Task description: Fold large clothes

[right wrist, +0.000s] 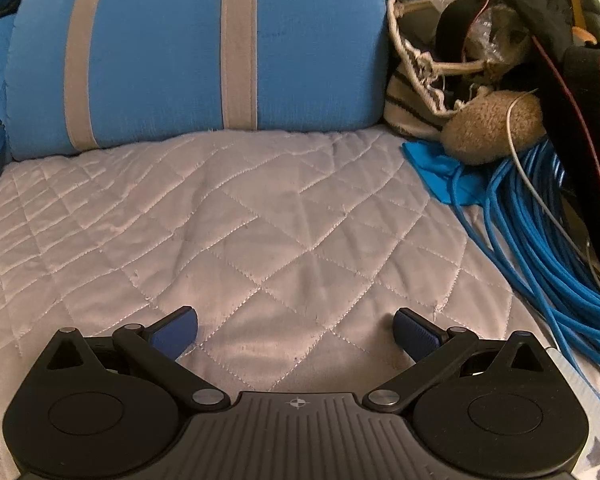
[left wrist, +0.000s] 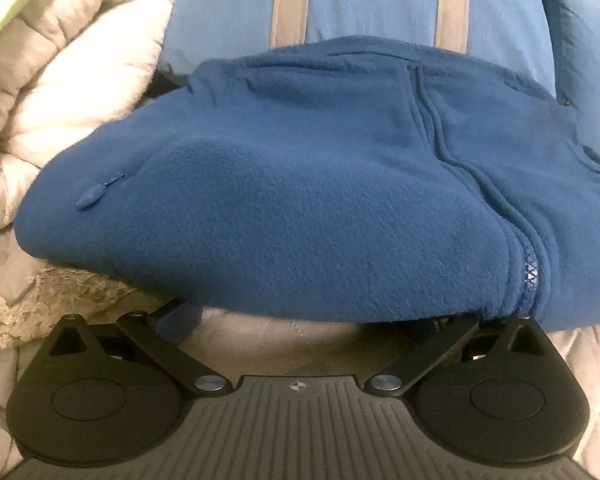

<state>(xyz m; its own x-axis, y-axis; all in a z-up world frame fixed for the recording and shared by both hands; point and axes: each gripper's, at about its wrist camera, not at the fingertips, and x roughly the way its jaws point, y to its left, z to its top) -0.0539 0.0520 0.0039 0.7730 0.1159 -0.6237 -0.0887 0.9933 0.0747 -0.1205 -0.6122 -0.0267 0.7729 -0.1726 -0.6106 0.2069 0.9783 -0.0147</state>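
A dark blue fleece jacket [left wrist: 300,184] lies folded in a thick bundle on the quilted grey bedspread [left wrist: 588,356]. Its zipper [left wrist: 528,276] runs down the right side and a zip pull [left wrist: 92,196] shows at the left. My left gripper [left wrist: 308,320] is open at the bundle's near edge. Its left fingertip [left wrist: 180,320] shows just under the fold, while the right fingertip is hidden beneath the fleece. My right gripper [right wrist: 296,332] hovers open over bare bedspread [right wrist: 260,220] with nothing between its blue pads [right wrist: 416,332].
A light blue pillow with grey stripes [right wrist: 172,52] stands behind the bedspread. A white puffy duvet [left wrist: 72,80] lies left of the fleece. Coiled blue cable [right wrist: 540,240], a tan fuzzy object [right wrist: 492,128], a striped basket [right wrist: 416,100] and dark straps crowd the right.
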